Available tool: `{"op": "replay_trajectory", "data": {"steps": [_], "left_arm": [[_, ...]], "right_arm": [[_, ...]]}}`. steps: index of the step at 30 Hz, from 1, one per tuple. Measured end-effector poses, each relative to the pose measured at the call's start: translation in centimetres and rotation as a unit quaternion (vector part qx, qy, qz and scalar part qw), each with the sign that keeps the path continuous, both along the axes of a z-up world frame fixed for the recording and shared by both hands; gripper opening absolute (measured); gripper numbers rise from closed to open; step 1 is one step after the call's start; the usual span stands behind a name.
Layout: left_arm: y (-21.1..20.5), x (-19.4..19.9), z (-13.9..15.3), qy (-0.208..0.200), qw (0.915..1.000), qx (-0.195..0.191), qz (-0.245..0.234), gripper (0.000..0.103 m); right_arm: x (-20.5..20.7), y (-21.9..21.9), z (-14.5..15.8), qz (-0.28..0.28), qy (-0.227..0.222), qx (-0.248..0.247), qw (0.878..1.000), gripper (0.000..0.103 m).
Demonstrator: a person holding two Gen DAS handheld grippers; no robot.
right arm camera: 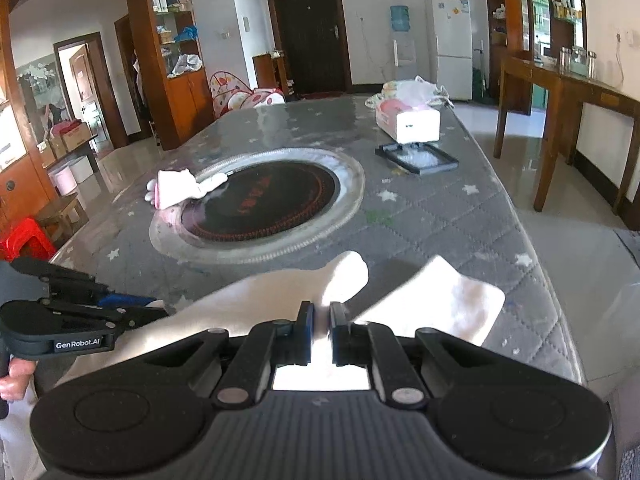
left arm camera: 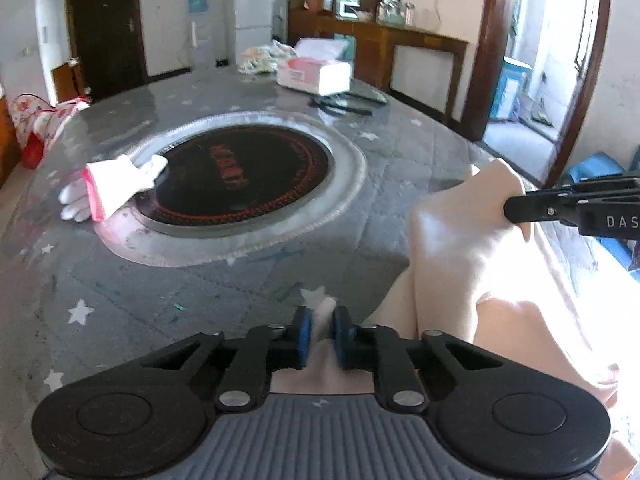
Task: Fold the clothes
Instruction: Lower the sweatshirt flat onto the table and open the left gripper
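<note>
Pale garment (left arm camera: 472,248) pinched in left tool (left arm camera: 321,336) and right tool (right arm camera: 321,330).

garment (right arm camera: 256,304): 1 | gripper: 2, left (left arm camera: 320,334), right (right arm camera: 320,330) | glove (left arm camera: 108,186): 1 | tissue box (right arm camera: 408,120): 1 | black tray (right arm camera: 416,158): 1

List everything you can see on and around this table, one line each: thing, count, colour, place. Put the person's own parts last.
Garment: one, pale cream, near table edge, pinched by both grippers.
Small folded cloth: one, white and pink, on the hotplate's left rim.
Hotplate: one, black with red marks, sunk mid-table.
Table: one, grey starred cover.
Box: one, white and pink, far end.
Tray: one, black-framed, beside box.
Fridge: one, white, back wall.
Left gripper: black, jaws shut on garment.
Right gripper: black, jaws shut on garment.
Hand: one, lower left.
</note>
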State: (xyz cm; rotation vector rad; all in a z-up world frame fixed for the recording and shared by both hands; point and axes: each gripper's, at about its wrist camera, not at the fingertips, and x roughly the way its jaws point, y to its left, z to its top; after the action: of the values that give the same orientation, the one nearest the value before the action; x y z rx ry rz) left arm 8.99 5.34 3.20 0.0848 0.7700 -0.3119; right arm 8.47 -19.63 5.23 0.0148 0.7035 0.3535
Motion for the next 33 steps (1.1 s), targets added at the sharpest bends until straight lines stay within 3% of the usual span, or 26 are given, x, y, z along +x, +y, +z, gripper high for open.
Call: {"op": "replay_trajectory", "data": {"steps": [5, 10, 16, 19, 23, 24, 26, 33], "left_arm": [[3.3, 0.2, 2.6, -0.043, 0.9953, -0.02, 0.085, 0.01], [7.6, 0.5, 4.9, -0.085, 0.98, -0.051, 0.172, 0.01], [10.8, 2.3, 3.0, -0.064, 0.9724, -0.027, 0.222, 0.01], [11.8, 2.5, 1.6, -0.042, 0.9706, -0.038, 0.234, 0.01], [11.8, 2.1, 0.8, -0.023, 0.9714, -0.024, 0.235, 0.019], [11.7, 1.9, 0.7, -0.02, 0.9715, -0.021, 0.235, 0.023], [11.7, 0.8, 1.0, -0.024, 0.9712, -0.022, 0.236, 0.048], [8.0, -5.0, 1.5, -0.006, 0.9887, -0.024, 0.148, 0.052]], "right_arm": [[1.2, 1.1, 1.4, 0.006, -0.024, 0.003, 1.0, 0.007], [3.2, 2.4, 2.5, -0.008, -0.055, 0.015, 0.998, 0.007], [4.8, 3.5, 1.3, 0.008, -0.026, -0.008, 1.0, 0.015], [4.2, 3.6, -0.4, 0.024, 0.001, -0.027, 0.999, 0.028], [3.2, 3.1, -2.4, 0.031, 0.028, -0.052, 0.998, 0.03], [2.9, 2.7, -2.7, 0.028, 0.032, -0.054, 0.998, 0.03], [2.3, 1.7, -3.0, 0.016, 0.035, -0.054, 0.998, 0.035], [0.5, -2.7, -3.7, -0.046, 0.038, -0.05, 0.997, 0.035]]}}
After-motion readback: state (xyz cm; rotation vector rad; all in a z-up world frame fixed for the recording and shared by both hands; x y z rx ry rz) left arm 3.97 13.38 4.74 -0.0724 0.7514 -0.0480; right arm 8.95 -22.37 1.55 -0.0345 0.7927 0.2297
